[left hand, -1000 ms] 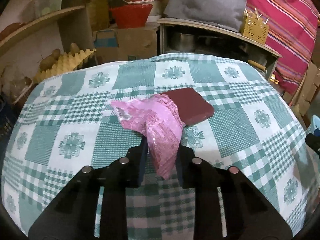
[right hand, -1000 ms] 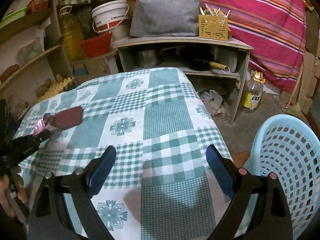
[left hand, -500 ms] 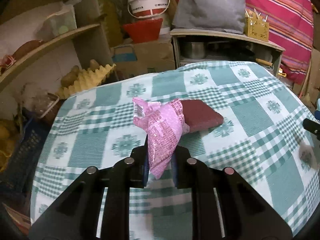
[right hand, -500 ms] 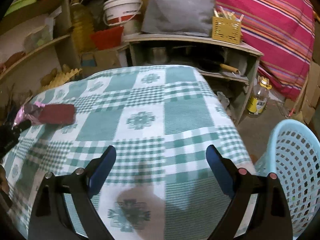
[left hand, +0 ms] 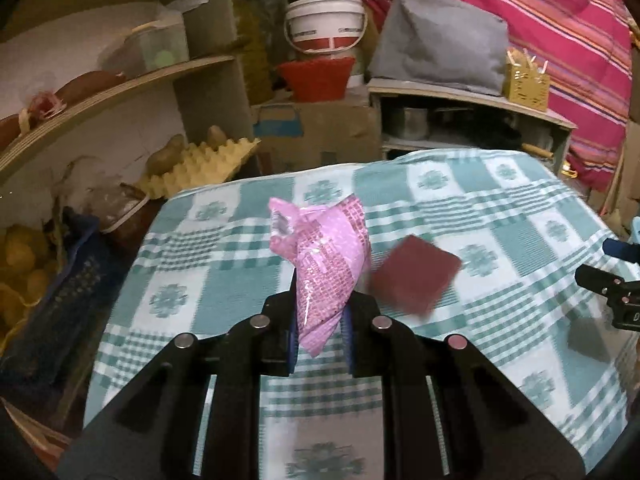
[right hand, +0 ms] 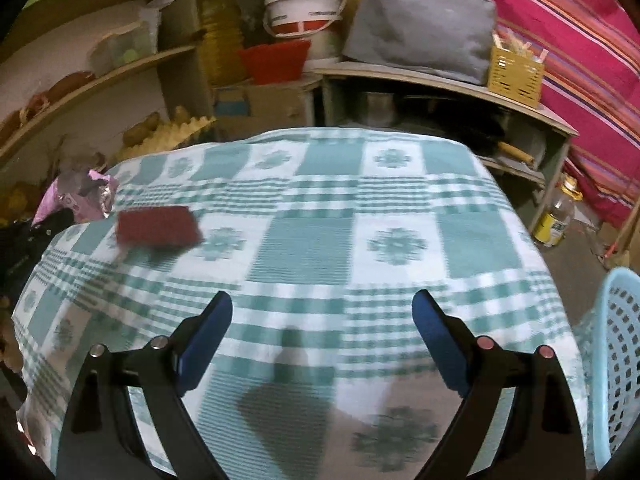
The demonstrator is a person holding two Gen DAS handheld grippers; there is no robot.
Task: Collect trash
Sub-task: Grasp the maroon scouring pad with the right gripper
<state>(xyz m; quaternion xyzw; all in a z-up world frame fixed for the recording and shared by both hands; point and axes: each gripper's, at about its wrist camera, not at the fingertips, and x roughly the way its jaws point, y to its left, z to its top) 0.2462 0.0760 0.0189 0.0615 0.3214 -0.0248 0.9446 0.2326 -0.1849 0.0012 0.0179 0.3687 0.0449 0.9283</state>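
A crumpled pink foil wrapper (left hand: pixel 320 264) is pinched in my left gripper (left hand: pixel 320 332), which is shut on it and holds it above the green checked tablecloth (left hand: pixel 500 240). The same wrapper (right hand: pixel 80 196) shows at the far left of the right wrist view. A dark red flat block (left hand: pixel 416 276) lies on the cloth just right of the wrapper; it also appears as the block (right hand: pixel 158 226) in the right wrist view. My right gripper (right hand: pixel 322 340) stands wide open over the near part of the cloth, nothing between its fingers.
A light blue perforated basket (right hand: pixel 616 360) stands on the floor at the table's right edge. Behind the table are shelves with a yellow egg tray (left hand: pixel 200 164), a white bucket (left hand: pixel 326 24), a red basket (left hand: pixel 316 78), a low cabinet (left hand: pixel 472 120) and a yellow-labelled bottle (right hand: pixel 558 216).
My left gripper lifted the pink wrapper off the cloth and away from the red block, swinging left. The right gripper moved left over the table, so the blue basket slid toward the frame's edge.
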